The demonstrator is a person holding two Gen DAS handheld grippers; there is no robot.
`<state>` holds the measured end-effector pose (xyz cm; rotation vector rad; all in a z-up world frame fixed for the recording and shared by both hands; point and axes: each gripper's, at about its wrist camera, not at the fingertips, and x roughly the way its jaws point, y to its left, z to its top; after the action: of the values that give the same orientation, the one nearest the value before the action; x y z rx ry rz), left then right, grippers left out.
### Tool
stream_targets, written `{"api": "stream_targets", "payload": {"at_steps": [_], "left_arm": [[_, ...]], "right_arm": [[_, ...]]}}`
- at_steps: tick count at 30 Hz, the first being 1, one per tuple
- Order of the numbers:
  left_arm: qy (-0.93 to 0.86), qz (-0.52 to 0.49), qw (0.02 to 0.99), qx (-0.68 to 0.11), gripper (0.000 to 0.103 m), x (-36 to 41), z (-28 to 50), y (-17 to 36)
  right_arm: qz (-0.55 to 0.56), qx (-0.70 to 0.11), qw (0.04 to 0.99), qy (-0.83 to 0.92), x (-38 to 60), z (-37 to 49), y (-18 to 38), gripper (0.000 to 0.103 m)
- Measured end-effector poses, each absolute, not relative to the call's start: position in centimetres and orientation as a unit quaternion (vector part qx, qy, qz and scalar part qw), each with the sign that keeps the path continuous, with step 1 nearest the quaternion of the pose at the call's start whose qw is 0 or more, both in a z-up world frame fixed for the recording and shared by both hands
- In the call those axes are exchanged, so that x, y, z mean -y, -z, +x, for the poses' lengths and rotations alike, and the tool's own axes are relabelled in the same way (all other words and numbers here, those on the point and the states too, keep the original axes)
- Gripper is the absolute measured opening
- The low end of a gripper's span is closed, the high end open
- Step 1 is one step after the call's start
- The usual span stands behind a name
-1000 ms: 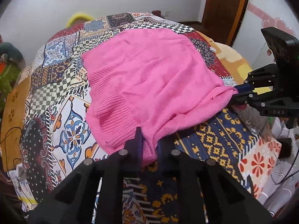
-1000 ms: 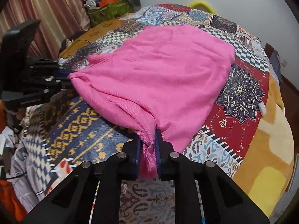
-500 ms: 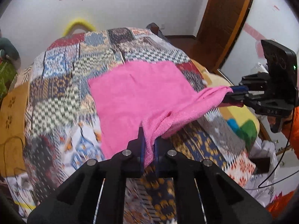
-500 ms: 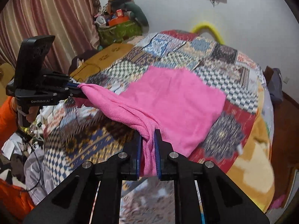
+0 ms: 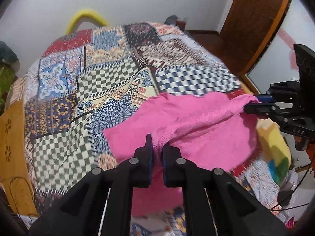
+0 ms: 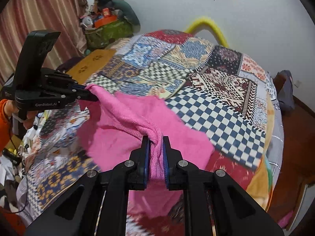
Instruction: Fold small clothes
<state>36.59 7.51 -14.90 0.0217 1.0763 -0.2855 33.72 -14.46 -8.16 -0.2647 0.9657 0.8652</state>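
Observation:
A pink knit garment [image 5: 198,122] hangs lifted between both grippers above the patchwork bedspread [image 5: 110,74]. My left gripper [image 5: 157,143] is shut on one bunched edge of it. My right gripper [image 6: 155,143] is shut on the other bunched edge [image 6: 155,157]. In the left wrist view the right gripper [image 5: 254,103] shows at the right, pinching the garment's corner. In the right wrist view the left gripper [image 6: 92,94] shows at the left, pinching the other corner. The garment [image 6: 122,137] sags between them, its lower part draping toward the bed's near side.
The bed fills both views. A wooden door [image 5: 256,19] stands at the back right, a yellow curved tube [image 5: 86,17] behind the bed. Curtains [image 6: 39,15] and a pile of clutter [image 6: 110,19] stand at the left. Loose items and cables lie on the floor beside the bed.
Both grippers have lifted the pink garment off the bedspread and pulled it toward the near edge. It lay flat a second ago and now hangs bunched between them.

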Motion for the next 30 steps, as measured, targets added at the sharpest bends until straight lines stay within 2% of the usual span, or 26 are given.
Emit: {"api": "stream_targets", "payload": {"at_steps": [5,7,8,9,11,16,19,23,30], "left_arm": [[0.122,0.005,0.844,-0.522,0.008,-8.2,40.6,18.0],[0.105,0.011,0.847,-0.521,0.015,-8.2,41.4,18.4],[0.092,0.011,0.851,-0.517,0.022,-8.4,41.6,18.5],[0.085,0.008,0.854,-0.514,0.03,-8.6,41.6,18.4],[0.069,0.0,0.863,-0.501,0.037,-9.2,41.1,17.9],[0.068,-0.023,0.876,-0.477,0.039,-9.9,38.8,16.4],[0.083,-0.034,0.879,-0.468,0.039,-9.4,36.9,15.8],[0.11,-0.02,0.876,-0.469,0.05,-7.3,35.4,16.6],[0.085,-0.024,0.865,-0.494,0.05,-7.2,37.6,20.5]], "right_arm": [[-0.126,-0.456,0.796,-0.378,13.7,36.6,10.7,0.014],[-0.13,-0.451,0.805,-0.363,13.8,37.1,10.9,0.015],[-0.135,-0.446,0.814,-0.348,13.9,37.2,11.0,0.017],[-0.138,-0.441,0.821,-0.336,14.0,37.4,10.9,0.019],[-0.127,-0.437,0.824,-0.337,14.4,37.4,10.5,0.025],[-0.101,-0.407,0.835,-0.357,15.3,35.0,8.4,0.033],[-0.093,-0.401,0.829,-0.379,14.6,33.8,8.2,0.042],[-0.106,-0.417,0.812,-0.395,12.6,32.7,10.1,0.043],[-0.093,-0.453,0.813,-0.352,12.6,35.1,14.0,0.043]]}}
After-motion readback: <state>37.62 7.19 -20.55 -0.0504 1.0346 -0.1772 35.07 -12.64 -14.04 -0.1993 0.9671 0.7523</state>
